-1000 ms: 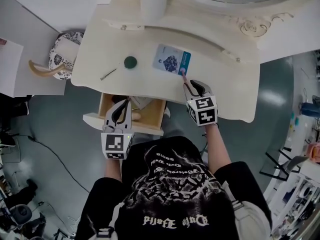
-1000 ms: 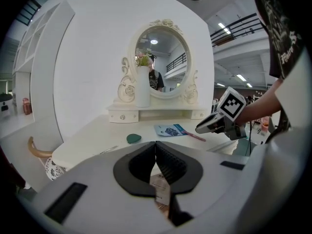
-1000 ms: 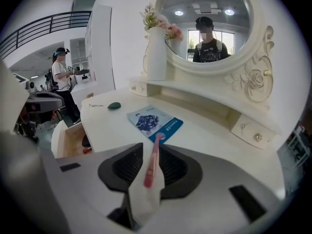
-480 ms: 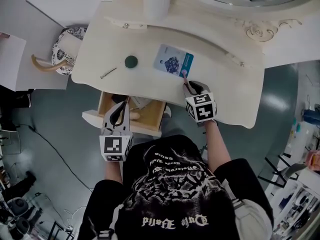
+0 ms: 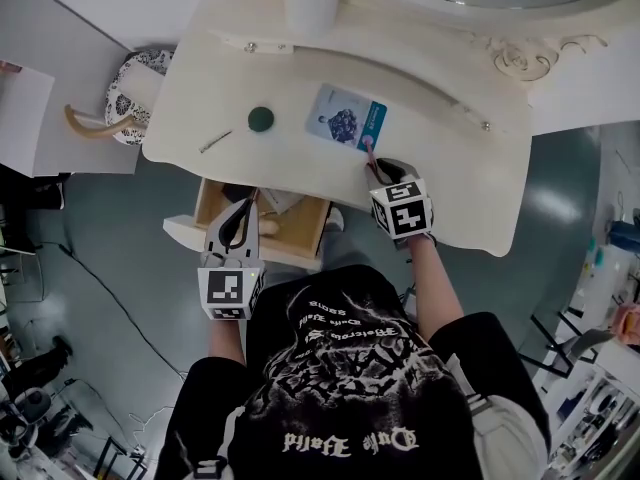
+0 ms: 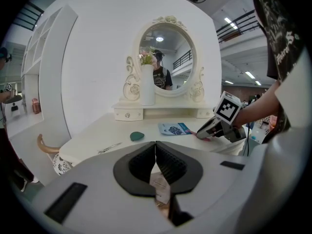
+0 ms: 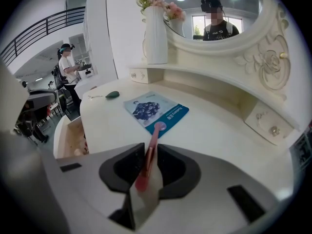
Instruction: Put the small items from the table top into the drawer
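Right gripper (image 5: 376,171) pinches a pink stick (image 7: 152,140) low over the table (image 5: 450,158), tip at a blue packet's (image 5: 345,118) edge. Left gripper (image 5: 242,216) hangs closed, empty, over the open drawer (image 5: 192,236). Best to lift the stick level, carry it left, and release low inside.

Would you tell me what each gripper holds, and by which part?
The right gripper grips a pink stick by its near end; the rounded far tip lies over the blue leaflet. The left gripper is shut on nothing.
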Demonstrator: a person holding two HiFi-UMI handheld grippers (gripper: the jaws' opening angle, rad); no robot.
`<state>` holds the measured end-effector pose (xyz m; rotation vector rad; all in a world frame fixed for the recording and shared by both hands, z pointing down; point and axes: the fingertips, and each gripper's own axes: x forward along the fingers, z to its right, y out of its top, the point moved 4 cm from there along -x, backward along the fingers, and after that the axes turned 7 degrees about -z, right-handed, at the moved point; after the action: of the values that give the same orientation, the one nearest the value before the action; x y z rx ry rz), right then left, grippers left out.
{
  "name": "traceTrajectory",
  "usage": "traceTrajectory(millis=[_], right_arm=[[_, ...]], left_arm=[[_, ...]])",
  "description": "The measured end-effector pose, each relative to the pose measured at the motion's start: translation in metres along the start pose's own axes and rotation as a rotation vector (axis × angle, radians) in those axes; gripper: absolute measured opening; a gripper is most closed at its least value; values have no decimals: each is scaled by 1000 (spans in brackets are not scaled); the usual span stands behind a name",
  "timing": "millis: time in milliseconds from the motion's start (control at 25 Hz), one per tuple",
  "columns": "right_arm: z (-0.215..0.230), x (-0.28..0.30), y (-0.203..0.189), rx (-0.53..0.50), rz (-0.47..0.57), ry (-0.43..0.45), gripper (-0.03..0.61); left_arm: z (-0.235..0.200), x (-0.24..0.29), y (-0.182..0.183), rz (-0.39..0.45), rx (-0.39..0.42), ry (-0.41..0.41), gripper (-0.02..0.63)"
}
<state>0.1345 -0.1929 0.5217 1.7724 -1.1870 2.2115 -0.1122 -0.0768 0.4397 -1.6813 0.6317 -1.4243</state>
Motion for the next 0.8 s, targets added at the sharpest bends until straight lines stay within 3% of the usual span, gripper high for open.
traceTrajectory(millis=[800], right_arm=[[4, 0, 0, 13, -10, -13, 52]], left_arm=[[1, -9, -3, 15, -23, 35, 15]])
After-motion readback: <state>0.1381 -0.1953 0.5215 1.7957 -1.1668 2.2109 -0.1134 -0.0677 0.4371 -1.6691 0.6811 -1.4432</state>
